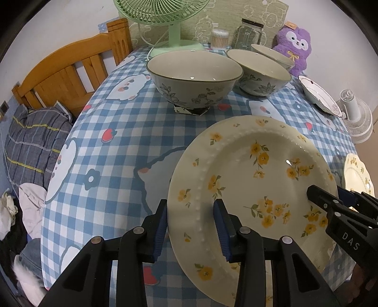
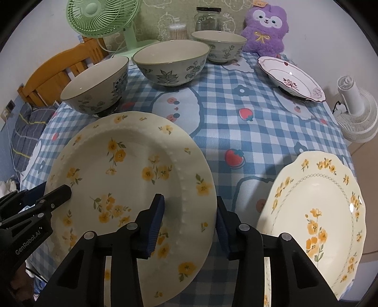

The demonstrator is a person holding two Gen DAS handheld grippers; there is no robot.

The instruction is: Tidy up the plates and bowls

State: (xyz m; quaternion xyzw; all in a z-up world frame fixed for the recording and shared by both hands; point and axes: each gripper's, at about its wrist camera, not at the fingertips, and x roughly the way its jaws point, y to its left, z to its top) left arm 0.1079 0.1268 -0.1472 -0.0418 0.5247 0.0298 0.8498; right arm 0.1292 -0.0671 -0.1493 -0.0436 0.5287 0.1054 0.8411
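You are holding the round cream plate with yellow flowers and a beaded rim [image 1: 255, 179] between both tools, tilted above the blue-and-white checked tablecloth [image 1: 113, 132]. Your left gripper [image 1: 191, 226] is straddling the plate's left rim, one blue-padded finger outside the edge and one on the face; the fingers are spread about the rim, and whether the pads are truly pressing on it cannot be told. Your right gripper [image 2: 189, 224] is straddling the opposite rim the same way, and its grip cannot be told either.

Just beside it on your right, a scalloped cream plate with yellow flowers [image 2: 314, 212] is lying near the table's edge. Farther back, three grey-rimmed ceramic bowls with dark leaf patterns are sitting in a row: the left bowl [image 2: 94, 87], the middle bowl [image 2: 171, 63] and the far bowl [image 2: 218, 46]. A white plate with dark red flowers [image 2: 290, 78] is resting tilted at the right, near a purple plush toy [image 2: 265, 26]. A green desk fan [image 2: 101, 16] is standing behind the bowls.
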